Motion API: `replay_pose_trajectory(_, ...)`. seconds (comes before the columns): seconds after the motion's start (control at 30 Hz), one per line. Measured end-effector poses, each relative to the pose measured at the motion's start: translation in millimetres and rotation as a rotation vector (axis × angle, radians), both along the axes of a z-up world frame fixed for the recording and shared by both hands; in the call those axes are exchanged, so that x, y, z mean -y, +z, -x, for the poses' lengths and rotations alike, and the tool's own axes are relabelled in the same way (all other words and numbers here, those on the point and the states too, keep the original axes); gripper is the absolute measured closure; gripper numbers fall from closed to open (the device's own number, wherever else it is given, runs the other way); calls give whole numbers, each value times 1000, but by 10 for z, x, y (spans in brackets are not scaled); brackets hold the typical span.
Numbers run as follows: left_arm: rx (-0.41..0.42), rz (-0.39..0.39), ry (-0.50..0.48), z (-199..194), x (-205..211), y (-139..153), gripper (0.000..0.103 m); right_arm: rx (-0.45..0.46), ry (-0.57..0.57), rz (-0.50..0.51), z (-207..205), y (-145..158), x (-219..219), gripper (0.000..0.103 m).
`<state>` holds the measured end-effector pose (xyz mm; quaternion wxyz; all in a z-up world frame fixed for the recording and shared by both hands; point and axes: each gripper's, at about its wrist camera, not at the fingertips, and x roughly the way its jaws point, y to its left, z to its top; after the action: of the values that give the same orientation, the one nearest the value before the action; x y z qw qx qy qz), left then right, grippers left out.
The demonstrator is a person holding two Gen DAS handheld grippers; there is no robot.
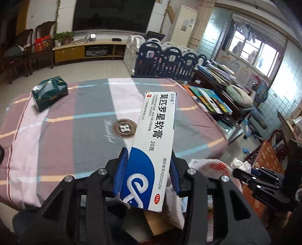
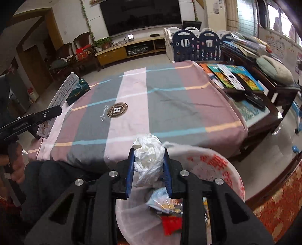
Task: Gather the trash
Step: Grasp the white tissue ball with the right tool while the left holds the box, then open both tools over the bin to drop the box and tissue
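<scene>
My left gripper [image 1: 148, 172] pinches the ointment box [image 1: 151, 150]; my right gripper [image 2: 149, 169] squeezes the crumpled tissue [image 2: 149, 154]; I should centre each over the open trash bag [image 2: 217, 169] below before letting go.

A lived-in family sitting room. A big dark television [image 1: 113, 15] hangs on the far wall over a low yellow media cabinet [image 1: 88, 50], with trailing greenery beside the screen and a potted plant [image 1: 65, 37] at the cabinet's end. Carved dark wooden chairs [image 1: 24, 49] stand along the left wall. A folded child's play fence [image 1: 169, 60] in navy and white leans near a tall standing air conditioner [image 1: 186, 20]. Picture books [image 2: 234, 75] spread over a dark side table, laundry hangs by the window [image 1: 251, 41], and a striped cloth [image 1: 90, 120] covers the table nearest
</scene>
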<state>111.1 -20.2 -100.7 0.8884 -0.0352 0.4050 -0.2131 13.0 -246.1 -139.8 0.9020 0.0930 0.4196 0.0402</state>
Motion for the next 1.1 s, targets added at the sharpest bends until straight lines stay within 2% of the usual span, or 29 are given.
replay_pose_trajectory(0.17,-92,13,-125,416,528,-106,61,-52,-78,-18,332,-176,273,74)
replay_pose_trajectory(0.23,-114,18,-154,530,674,-117,61,-87,-89,-23,395,-229,311,68)
replay_pose_trajectory(0.3,-116,4,-189,585,804,-129,61,-118,-76,-38,428,-264,353,43)
replay_pose_trajectory(0.37,-104,-24,-237,682,955,-139,61,-68,-112,-63,535,-172,483,25)
replay_pose_trajectory(0.4,-102,-37,-260,728,1029,-158,61,-36,-139,-76,598,-110,546,21)
replay_pose_trajectory(0.57,-159,-60,-409,782,1347,-394,59,45,-229,-150,716,193,863,20)
replay_pose_trajectory(0.6,-168,-60,-439,802,1401,-427,55,55,-240,-152,727,234,901,20)
replay_pose_trajectory(0.67,-167,-73,-472,848,1467,-442,26,70,-254,-153,754,313,938,20)
replay_pose_trajectory(0.77,-104,-118,-420,883,1417,-328,18,81,-252,-139,791,433,886,20)
replay_pose_trajectory(0.83,-57,-185,-309,858,1274,-198,13,64,-250,-103,803,519,800,19)
replay_pose_trajectory(0.93,-28,-277,-122,846,1029,10,11,31,-232,37,850,770,518,14)
replay_pose_trajectory(1.0,-29,-265,-14,873,795,176,8,75,-224,93,939,951,370,4)
replay_pose_trajectory(1.1,-28,-247,122,934,496,379,3,104,-227,142,1037,1134,208,3)
